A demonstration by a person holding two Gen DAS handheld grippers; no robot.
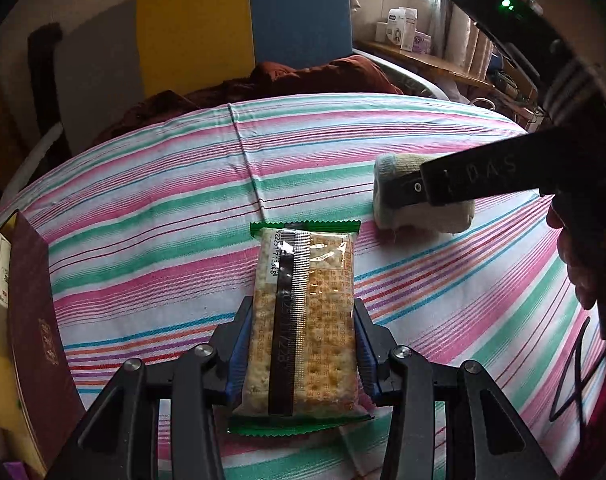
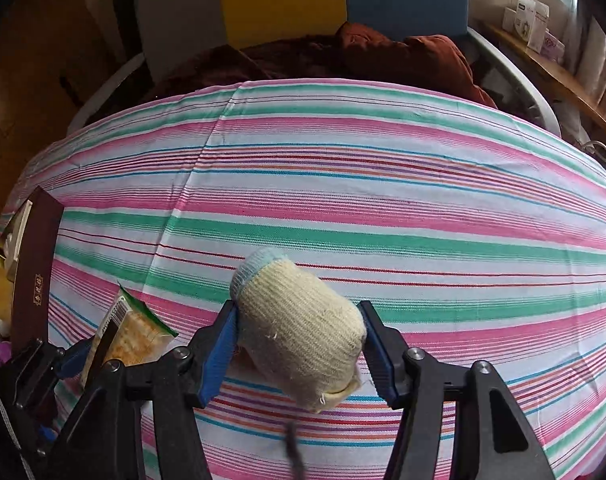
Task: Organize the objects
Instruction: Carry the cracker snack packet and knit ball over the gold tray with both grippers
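My left gripper [image 1: 303, 344] is shut on a clear cracker packet [image 1: 303, 320] with green ends, held over the striped tablecloth [image 1: 143, 240]. My right gripper [image 2: 299, 340] is shut on a rolled cream knit glove [image 2: 299, 328] with a pale blue cuff. In the left wrist view the glove [image 1: 423, 216] lies at the right, with the right gripper's black finger [image 1: 407, 190] across it. In the right wrist view the cracker packet [image 2: 131, 332] and the left gripper [image 2: 75, 356] show at the lower left.
A dark red box [image 1: 35, 320] stands at the table's left edge, also in the right wrist view [image 2: 35, 276]. A brown cushion [image 2: 403, 56] and a yellow and blue chair back [image 1: 243, 28] are beyond the far edge. A shelf with boxes [image 1: 403, 28] is at the right.
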